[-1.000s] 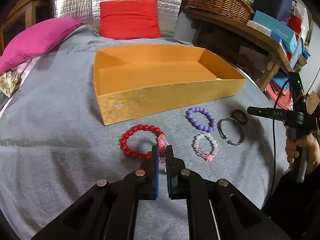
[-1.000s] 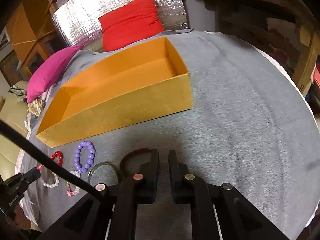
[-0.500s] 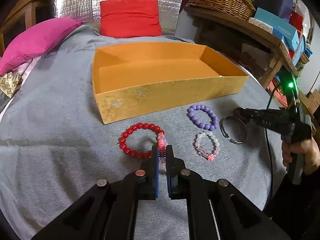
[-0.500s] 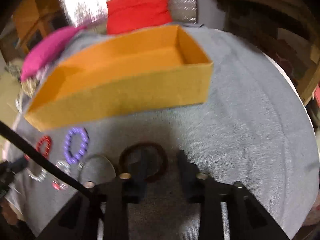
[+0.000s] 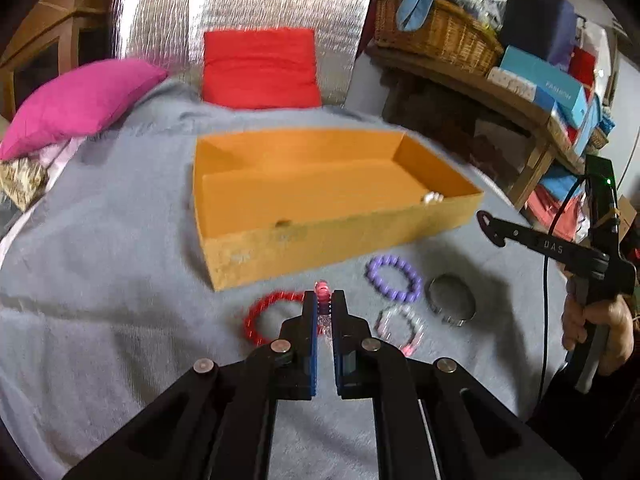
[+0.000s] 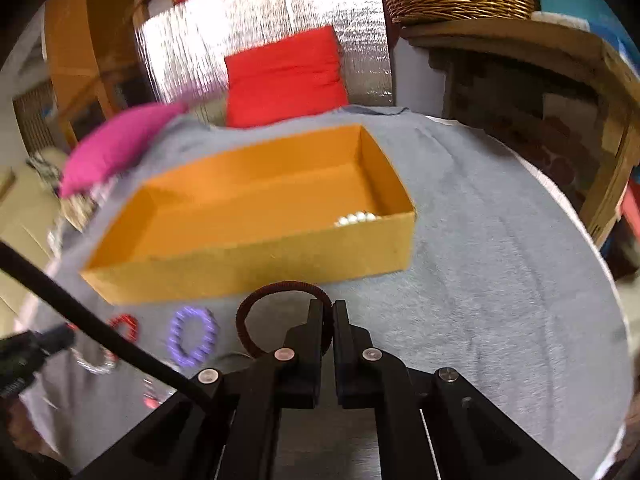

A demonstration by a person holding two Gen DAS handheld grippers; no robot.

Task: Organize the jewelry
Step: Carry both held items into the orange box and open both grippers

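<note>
My left gripper (image 5: 324,300) is shut on a pink and clear bead bracelet (image 5: 322,291) and holds it above the grey cloth, in front of the orange box (image 5: 320,240). My right gripper (image 6: 328,308) is shut on a dark brown ring bracelet (image 6: 280,286), lifted near the box's front wall (image 6: 256,264). On the cloth lie a red bead bracelet (image 5: 264,312), a purple bead bracelet (image 5: 394,278), a pale pink bead bracelet (image 5: 400,326) and a silver bangle (image 5: 452,300). White pearls (image 6: 356,218) lie in the box's right corner.
A pink pillow (image 5: 80,104) and a red cushion (image 5: 260,68) lie behind the box. A wooden shelf with a wicker basket (image 5: 436,32) and boxes stands at the right. The cloth's round edge (image 6: 580,232) drops off on the right.
My right gripper closed on the dark brown bracelet and lifted it off the cloth. My left gripper rose with the pink bead bracelet toward the box.
</note>
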